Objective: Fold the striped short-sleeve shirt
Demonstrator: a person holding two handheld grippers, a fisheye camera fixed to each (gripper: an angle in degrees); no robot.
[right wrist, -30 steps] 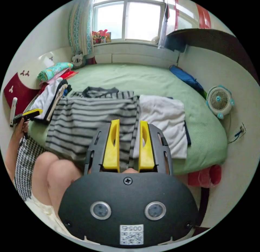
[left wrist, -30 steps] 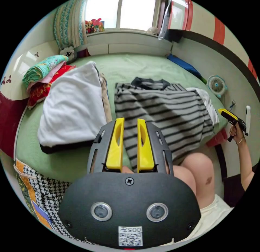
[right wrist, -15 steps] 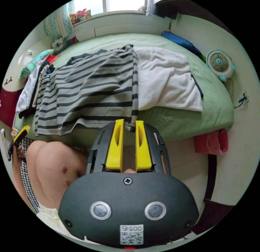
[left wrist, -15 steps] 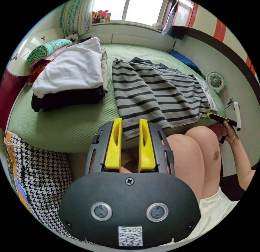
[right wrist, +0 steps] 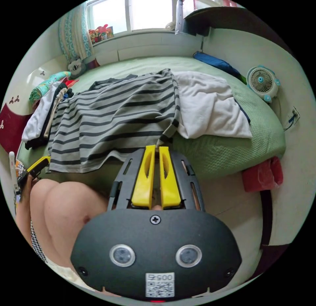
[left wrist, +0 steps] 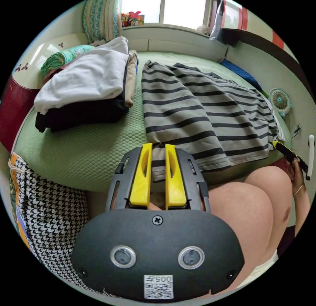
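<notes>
**Striped shirt, hem corners gripped at bed edge**

Item: grey short-sleeve shirt with dark horizontal stripes (left wrist: pixel 200 111), spread flat on the green textured bed (left wrist: pixel 89 148), collar toward the window, hem hanging over the near edge.

Left claw (left wrist: pixel 157 148): yellow jaws nearly closed, pinching the hem corner on its side of the shirt.

Right claw (right wrist: pixel 157 148): yellow jaws close together on the opposite hem corner, which is drawn up in a narrow tail.

Step, as judged: both bottom corners taken, start of a lengthwise fold. Next move likely calls for lifting both corners evenly and carrying the hem toward the collar, keeping the edge taut.

Beside the shirt: stack of folded white, dark and beige clothes (left wrist: pixel 82 88) on one side; loose white garment (right wrist: pixel 210 105) on the other, its edge under the shirt.

Beyond the shirt: window (right wrist: pixel 131 13), small round fan (right wrist: pixel 263 83).
</notes>
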